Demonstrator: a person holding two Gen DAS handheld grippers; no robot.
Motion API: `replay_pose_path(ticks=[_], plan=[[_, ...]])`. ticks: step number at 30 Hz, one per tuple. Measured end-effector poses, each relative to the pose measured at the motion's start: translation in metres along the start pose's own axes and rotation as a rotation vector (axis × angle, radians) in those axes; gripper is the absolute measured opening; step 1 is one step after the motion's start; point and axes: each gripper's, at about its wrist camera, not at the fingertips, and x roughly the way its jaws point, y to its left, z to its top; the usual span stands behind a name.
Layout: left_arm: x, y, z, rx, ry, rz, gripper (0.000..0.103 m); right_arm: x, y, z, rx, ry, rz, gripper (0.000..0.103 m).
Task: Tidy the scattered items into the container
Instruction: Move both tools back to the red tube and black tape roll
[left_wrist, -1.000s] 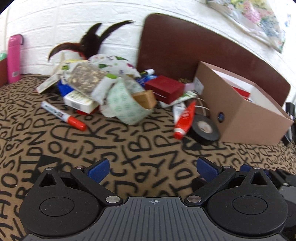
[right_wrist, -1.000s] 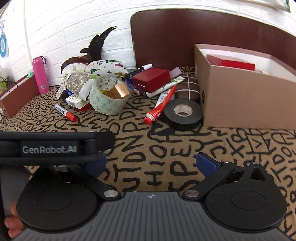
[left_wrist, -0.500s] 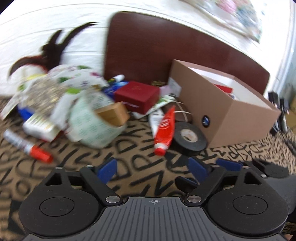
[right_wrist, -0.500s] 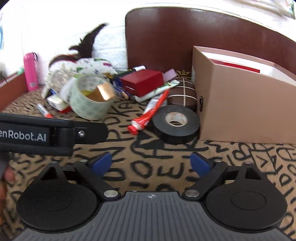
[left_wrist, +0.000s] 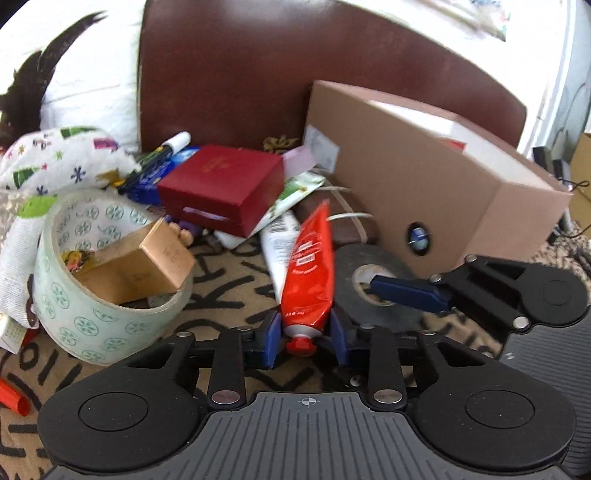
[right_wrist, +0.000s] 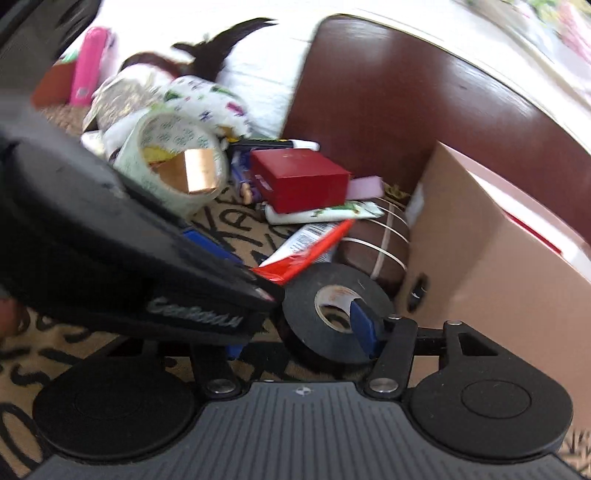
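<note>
Left gripper (left_wrist: 306, 334): fingers narrowed around the cap end of the red tube (left_wrist: 308, 273), pads at both sides of it; contact cannot be confirmed. The tube lies on the lettered cloth (left_wrist: 221, 284), left of the black tape roll (left_wrist: 373, 286). Right gripper (right_wrist: 299, 341): one blue finger (right_wrist: 364, 326) is set inside the roll's core, the other hidden; opening cannot be told. Cardboard box (left_wrist: 417, 181) is seen far right.
</note>
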Motion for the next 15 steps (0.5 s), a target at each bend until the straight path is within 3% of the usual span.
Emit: replay_pose_path(ticks=[3, 7, 15], plan=[[0.0, 0.005, 0.001, -0.035, 0.0, -0.016, 0.04, 0.006, 0.002, 0.003, -0.005, 0.011, 0.018, 0.054], [-0.014, -0.001, -0.005, -0.003, 0.027, -0.013, 0.031, -0.002, 0.004, 0.002, 0.001, 0.025, 0.037, 0.049], [-0.084, -0.001, -0.067, -0.066, 0.067, -0.037, 0.03, -0.07, 0.04, -0.023, -0.02, 0.047, 0.135, 0.043]])
